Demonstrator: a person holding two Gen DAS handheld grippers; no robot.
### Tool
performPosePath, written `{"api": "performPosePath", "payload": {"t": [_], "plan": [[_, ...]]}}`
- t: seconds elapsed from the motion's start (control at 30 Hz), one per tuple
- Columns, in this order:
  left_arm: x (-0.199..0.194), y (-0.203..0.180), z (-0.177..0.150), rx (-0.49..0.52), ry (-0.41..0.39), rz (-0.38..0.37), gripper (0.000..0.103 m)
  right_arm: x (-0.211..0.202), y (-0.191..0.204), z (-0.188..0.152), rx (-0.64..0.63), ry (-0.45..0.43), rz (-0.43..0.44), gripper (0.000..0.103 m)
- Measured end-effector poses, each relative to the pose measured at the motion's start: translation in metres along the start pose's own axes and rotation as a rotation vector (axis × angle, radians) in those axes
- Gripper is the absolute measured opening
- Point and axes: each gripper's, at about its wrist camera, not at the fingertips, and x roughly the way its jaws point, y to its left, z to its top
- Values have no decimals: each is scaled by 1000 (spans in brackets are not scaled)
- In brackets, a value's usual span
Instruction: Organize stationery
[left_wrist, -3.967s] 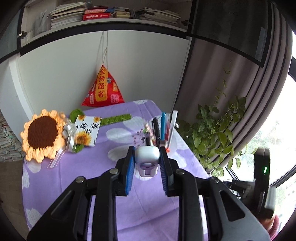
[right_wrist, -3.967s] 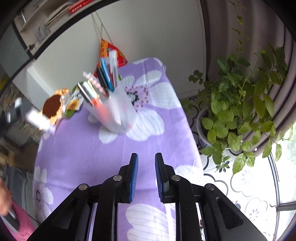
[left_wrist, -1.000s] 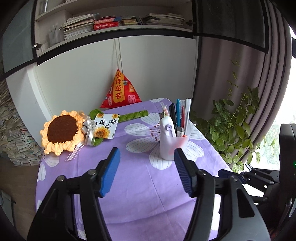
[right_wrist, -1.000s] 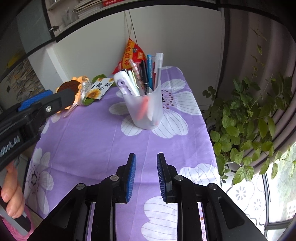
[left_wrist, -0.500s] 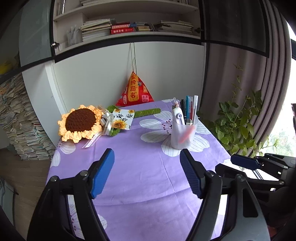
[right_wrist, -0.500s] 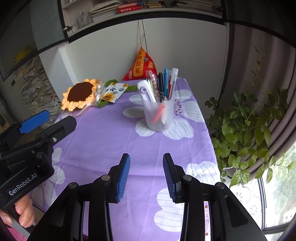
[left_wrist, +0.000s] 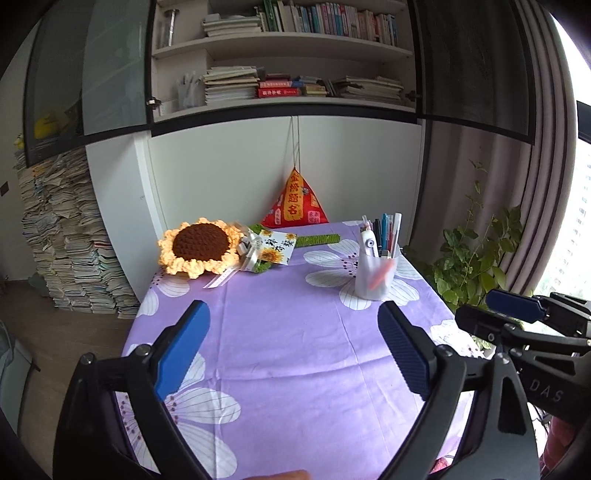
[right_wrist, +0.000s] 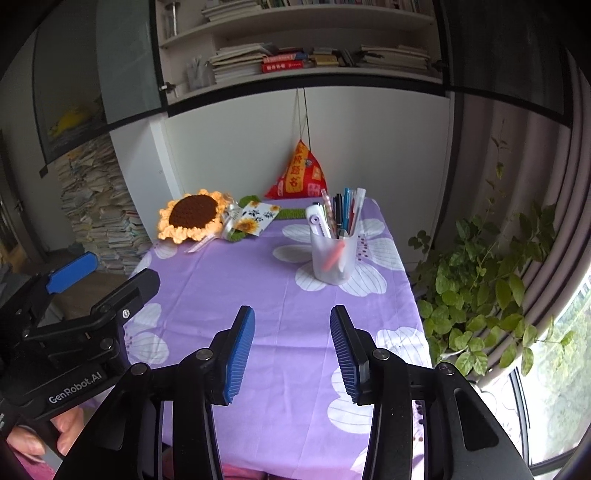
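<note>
With both the left gripper (left_wrist: 291, 350) and right gripper (right_wrist: 291, 350) spread wide and empty, stands well ahead of the fingers: translucent white plastic pen cup (right_wrist: 334, 254), likely light, top-heavy, slick; best gripped low on its wall.

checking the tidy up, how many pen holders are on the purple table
1. The white pen holder stands on the purple table toward its far right side, full of pens and a correction tape.

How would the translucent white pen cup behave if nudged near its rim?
The translucent white plastic pen cup probably tips rather than slides: tall pens lean out above its rim, and the purple floral tablecloth may grip or bunch beneath it.
</note>
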Motion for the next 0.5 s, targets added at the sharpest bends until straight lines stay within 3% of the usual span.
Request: {"api": "performPosePath", "payload": {"t": [0.5], "plan": [[-83, 26, -3, -44, -158, 70, 101, -71, 30, 2, -21, -154, 30, 44]]}}
